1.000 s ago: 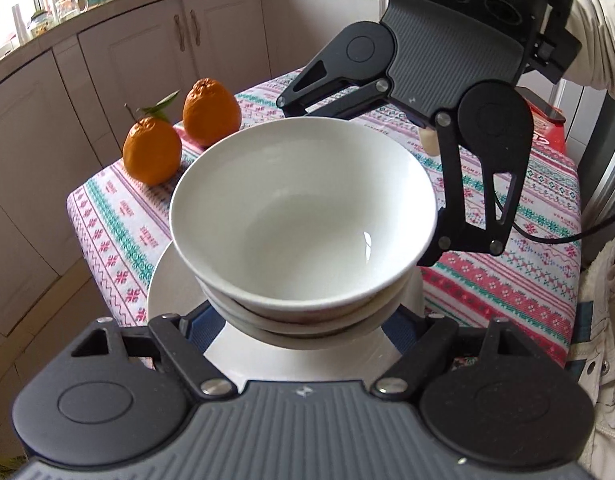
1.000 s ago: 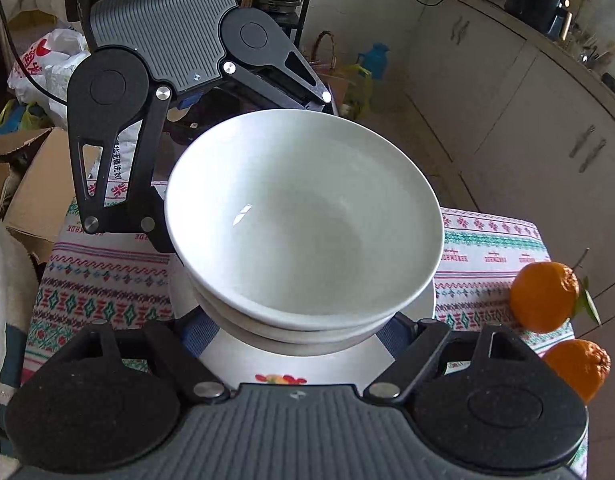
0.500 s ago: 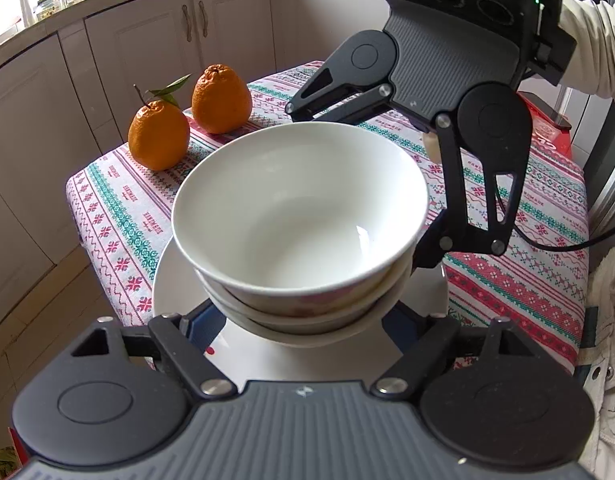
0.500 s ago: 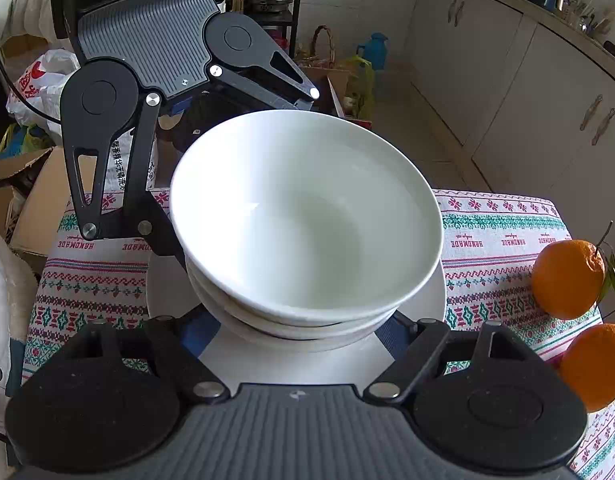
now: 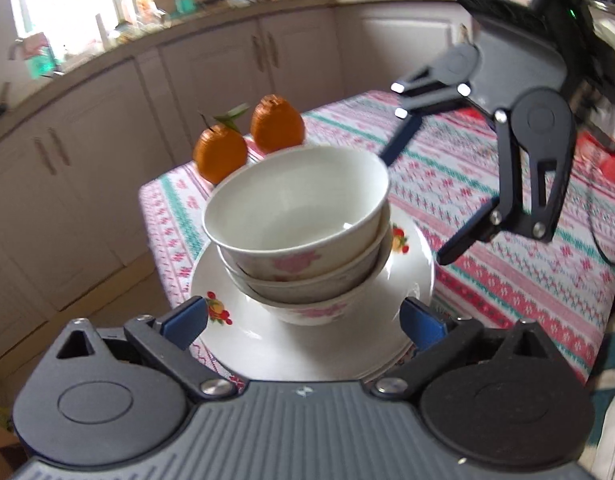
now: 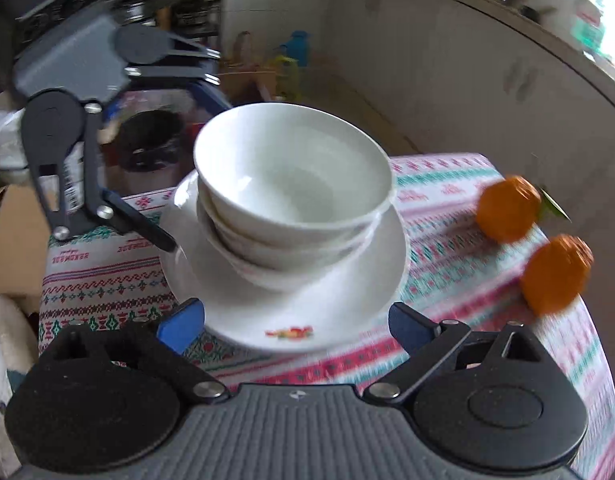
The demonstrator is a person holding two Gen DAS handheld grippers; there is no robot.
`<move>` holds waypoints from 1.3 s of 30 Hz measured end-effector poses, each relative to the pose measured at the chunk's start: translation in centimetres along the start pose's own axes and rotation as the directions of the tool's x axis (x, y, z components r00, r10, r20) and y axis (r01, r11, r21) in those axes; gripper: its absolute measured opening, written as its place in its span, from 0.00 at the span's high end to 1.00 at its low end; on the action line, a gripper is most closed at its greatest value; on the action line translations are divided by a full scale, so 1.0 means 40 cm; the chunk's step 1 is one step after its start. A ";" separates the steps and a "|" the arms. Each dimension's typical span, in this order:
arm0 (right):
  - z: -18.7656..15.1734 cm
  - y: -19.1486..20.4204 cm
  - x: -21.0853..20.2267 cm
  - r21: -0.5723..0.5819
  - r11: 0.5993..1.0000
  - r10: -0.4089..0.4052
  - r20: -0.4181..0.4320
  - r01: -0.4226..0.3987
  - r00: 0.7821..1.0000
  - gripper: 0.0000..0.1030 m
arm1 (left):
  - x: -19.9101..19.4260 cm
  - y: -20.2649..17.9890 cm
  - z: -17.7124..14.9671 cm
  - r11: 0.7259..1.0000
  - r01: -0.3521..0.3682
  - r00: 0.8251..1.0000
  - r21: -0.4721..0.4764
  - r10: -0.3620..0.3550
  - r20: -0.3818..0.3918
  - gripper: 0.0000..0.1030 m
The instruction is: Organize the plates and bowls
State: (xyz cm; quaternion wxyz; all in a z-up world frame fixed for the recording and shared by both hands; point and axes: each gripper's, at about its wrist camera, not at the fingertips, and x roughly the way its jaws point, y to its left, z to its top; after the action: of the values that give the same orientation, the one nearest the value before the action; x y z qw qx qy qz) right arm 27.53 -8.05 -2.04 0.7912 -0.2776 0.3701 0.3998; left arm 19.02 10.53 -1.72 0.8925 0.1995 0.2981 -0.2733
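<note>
Stacked bowls (image 5: 303, 232): three nested, set on floral plates (image 5: 319, 340) upon the patterned tablecloth (image 5: 507, 248). Left gripper (image 5: 303, 320) and right gripper (image 6: 295, 322): both spread wide, nothing held. Stacking is judged done; two tangerines (image 5: 251, 140) are left untouched.

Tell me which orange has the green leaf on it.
The orange nearer the table's corner, seen left of the other orange in the left wrist view. It carries a leafy stem; the other shows none.

Both grippers are matte black, ribbed grey in the middle. The left gripper (image 5: 303, 320) has blue fingertips (image 5: 185, 318) and silver screws; the right gripper (image 6: 297, 322) matches it.
</note>
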 end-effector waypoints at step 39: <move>-0.196 0.277 -0.301 0.615 0.641 -0.590 0.012 0.459 0.808 0.00 | -0.223 -0.335 0.007 0.689 -0.504 0.834 -0.521 0.545 -0.087 0.00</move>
State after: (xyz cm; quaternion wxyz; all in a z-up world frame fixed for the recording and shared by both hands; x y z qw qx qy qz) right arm 10.51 -13.13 1.63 0.9529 -0.0722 0.2910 0.0448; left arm 4.99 3.37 1.62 0.9629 0.0151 0.2580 0.0778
